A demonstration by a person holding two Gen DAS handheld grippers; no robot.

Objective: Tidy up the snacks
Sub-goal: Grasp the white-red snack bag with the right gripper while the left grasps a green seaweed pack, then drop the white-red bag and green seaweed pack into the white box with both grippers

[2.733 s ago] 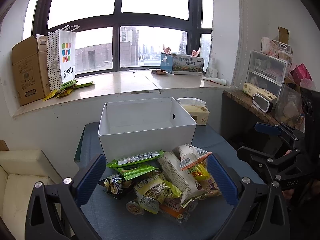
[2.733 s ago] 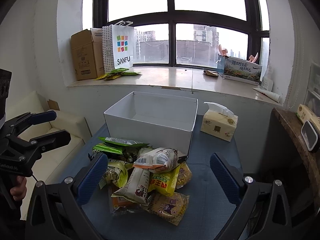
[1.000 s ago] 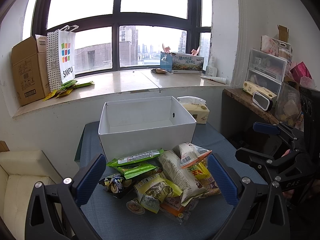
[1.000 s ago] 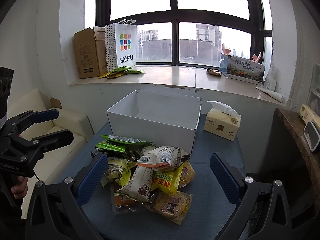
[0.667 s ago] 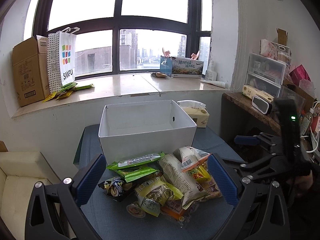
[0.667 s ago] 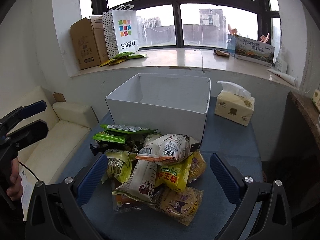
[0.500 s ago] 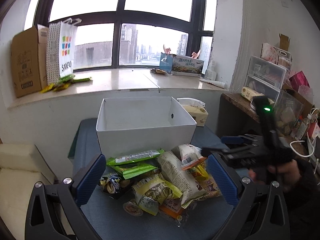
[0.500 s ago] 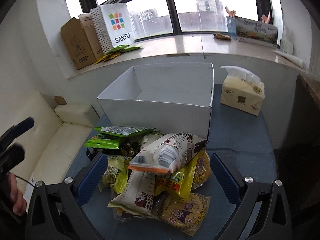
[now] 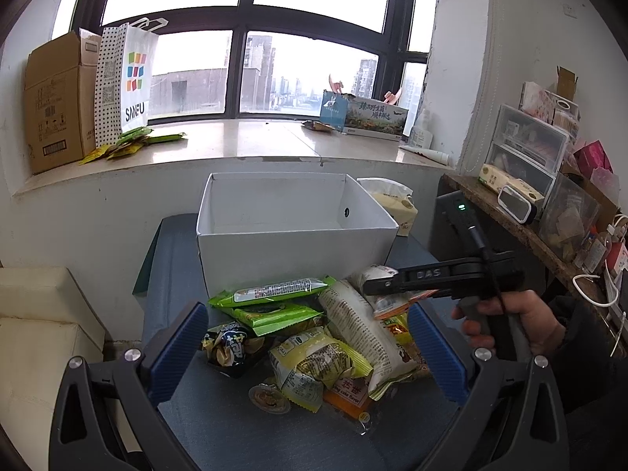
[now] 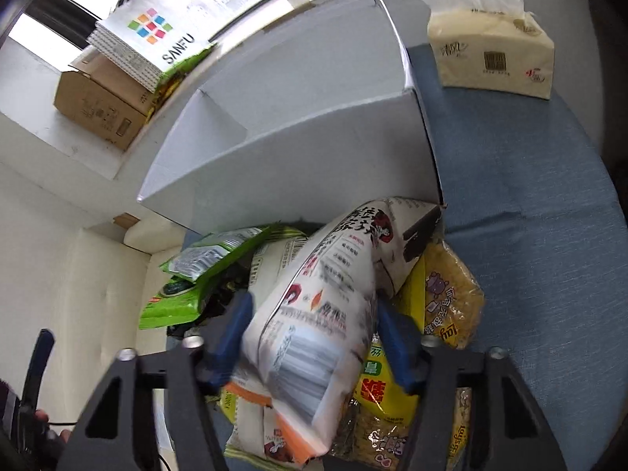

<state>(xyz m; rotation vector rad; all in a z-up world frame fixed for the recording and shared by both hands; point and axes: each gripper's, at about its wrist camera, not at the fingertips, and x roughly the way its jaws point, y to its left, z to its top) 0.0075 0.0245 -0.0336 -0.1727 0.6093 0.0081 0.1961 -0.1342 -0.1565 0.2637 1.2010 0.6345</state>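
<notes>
A pile of snack packets (image 9: 314,337) lies on the blue table in front of an empty white box (image 9: 290,227). My right gripper (image 10: 314,337) has its blue pads on both sides of a white snack bag with an orange end (image 10: 318,333) on top of the pile, pressing it. In the left wrist view the right gripper (image 9: 376,288) reaches in from the right onto that bag (image 9: 376,278). My left gripper (image 9: 310,353) is open and empty, held back above the near side of the pile. The white box (image 10: 298,117) stands just behind the pile.
A tissue pack (image 10: 490,47) sits right of the box on the blue table (image 10: 530,196). A cardboard box (image 9: 55,102) and a SANFU bag (image 9: 129,78) stand on the windowsill. A cluttered shelf (image 9: 541,196) is at the right, a cream sofa (image 9: 43,337) at the left.
My right gripper has moved down and forward to the pile and closed in on the white snack bag. The left gripper has stayed open and nearly still.
</notes>
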